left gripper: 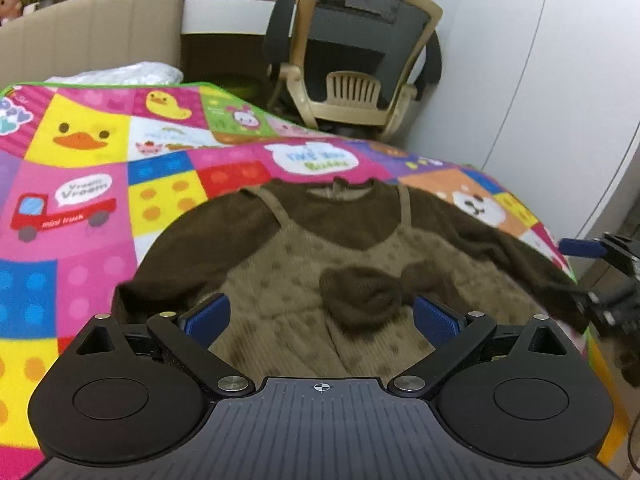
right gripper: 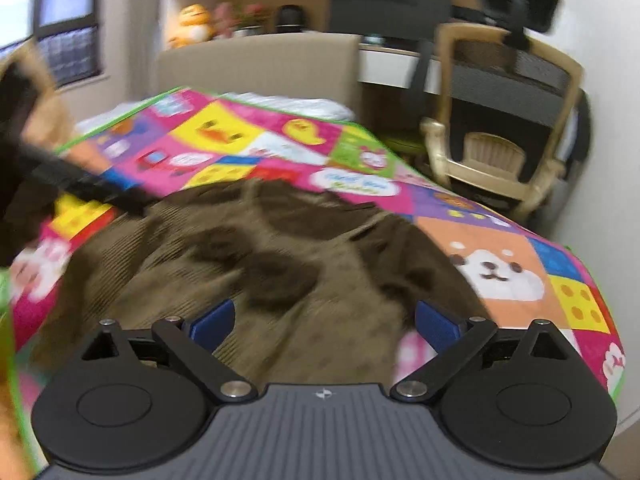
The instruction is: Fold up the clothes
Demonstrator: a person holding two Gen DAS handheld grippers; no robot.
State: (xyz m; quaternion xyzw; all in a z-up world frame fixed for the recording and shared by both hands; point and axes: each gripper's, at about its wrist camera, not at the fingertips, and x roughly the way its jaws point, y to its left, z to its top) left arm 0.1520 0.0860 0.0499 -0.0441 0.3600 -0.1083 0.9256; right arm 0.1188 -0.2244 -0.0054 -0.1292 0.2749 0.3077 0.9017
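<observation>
A child's brown garment (left gripper: 320, 264), dark brown sleeves and a tan dotted front with a dark bow, lies flat on the colourful play mat (left gripper: 88, 184). My left gripper (left gripper: 322, 318) is open and empty just above its lower part. My right gripper (right gripper: 324, 320) is open and empty above the garment (right gripper: 280, 264), which is blurred in that view. The right gripper also shows at the right edge of the left wrist view (left gripper: 600, 276), by the right sleeve. The left gripper shows as a blurred dark shape at the left of the right wrist view (right gripper: 60, 180).
The mat covers a bed with a beige headboard (left gripper: 92, 40). A beige and black office chair (left gripper: 352, 56) stands past the bed's far corner, by a desk. A white wall (left gripper: 540, 80) is on the right. Plush toys (right gripper: 192, 24) sit on a shelf behind the headboard.
</observation>
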